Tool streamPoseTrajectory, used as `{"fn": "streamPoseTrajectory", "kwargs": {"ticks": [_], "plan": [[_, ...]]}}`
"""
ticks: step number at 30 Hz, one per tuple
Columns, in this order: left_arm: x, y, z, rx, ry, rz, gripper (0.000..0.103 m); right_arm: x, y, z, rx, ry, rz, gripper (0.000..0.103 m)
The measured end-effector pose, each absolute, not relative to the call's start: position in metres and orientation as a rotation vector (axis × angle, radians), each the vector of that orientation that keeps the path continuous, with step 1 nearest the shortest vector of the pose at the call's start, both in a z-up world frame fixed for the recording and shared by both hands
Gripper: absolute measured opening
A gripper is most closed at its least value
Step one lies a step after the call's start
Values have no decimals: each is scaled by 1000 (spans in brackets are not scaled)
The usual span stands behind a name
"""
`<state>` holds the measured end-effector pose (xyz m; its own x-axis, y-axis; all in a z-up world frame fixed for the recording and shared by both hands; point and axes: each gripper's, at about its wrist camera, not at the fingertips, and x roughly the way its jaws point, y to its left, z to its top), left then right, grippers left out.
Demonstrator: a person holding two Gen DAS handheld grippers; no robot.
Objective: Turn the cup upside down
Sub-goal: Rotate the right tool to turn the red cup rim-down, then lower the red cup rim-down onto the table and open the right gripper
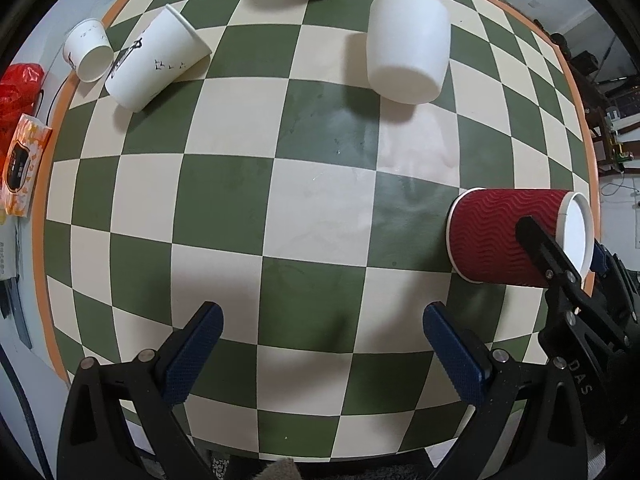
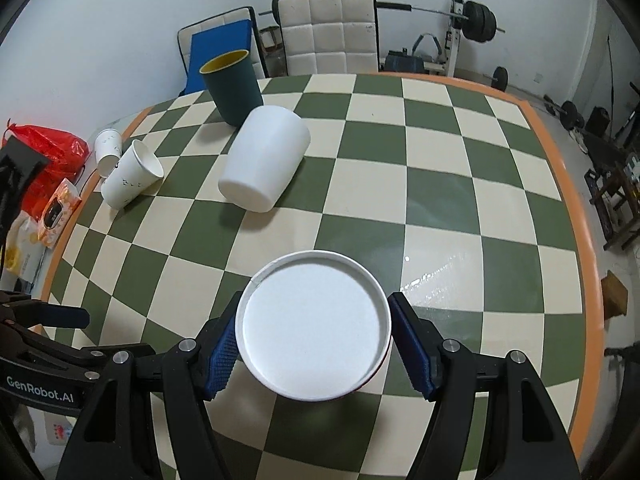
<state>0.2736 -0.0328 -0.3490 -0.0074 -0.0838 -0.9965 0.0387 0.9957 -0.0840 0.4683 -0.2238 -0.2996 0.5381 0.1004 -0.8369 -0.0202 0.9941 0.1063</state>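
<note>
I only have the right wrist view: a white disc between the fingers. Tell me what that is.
Observer: It is the base of a red cup with a rippled sleeve, seen side-on in the left wrist view.
Operator: Report where its rim is.
Observer: The wide rim faces down and seems to rest on the table.
Operator: Give me the left gripper.
Observer: The left gripper is open, holds nothing and is apart from the cup.

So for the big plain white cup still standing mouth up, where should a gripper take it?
Grip the plain white cup across its side wall at mid height, coming in level from the near side. Its tapered round wall offers opposite faces there, and the dark green cup crowds its far side.
</note>
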Motion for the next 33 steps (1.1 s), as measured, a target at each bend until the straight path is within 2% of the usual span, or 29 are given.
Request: {"fn": "streamPoseTrajectory", "kwargs": {"ticks": [3,5,10,16,22,33], "plan": [[272,-33,-343,-30,1562,-104,102,467,-225,-296,94,1014,56,74],[273,-34,-339,-26,1553,-109,102,465,-226,-292,102,1021,40,87],[272,-33,-325,-12,1516,-121,102,459,-226,-278,104,1024,6,91],[264,-28,-294,31,1430,-118,102,442,-231,-253,90,1023,-118,92],[248,-18,-239,79,1283,-115,102,415,-229,-217,73,1027,-237,92],[190,1,-125,146,1050,-147,102,329,-211,-109,115,942,-329,92]]}}
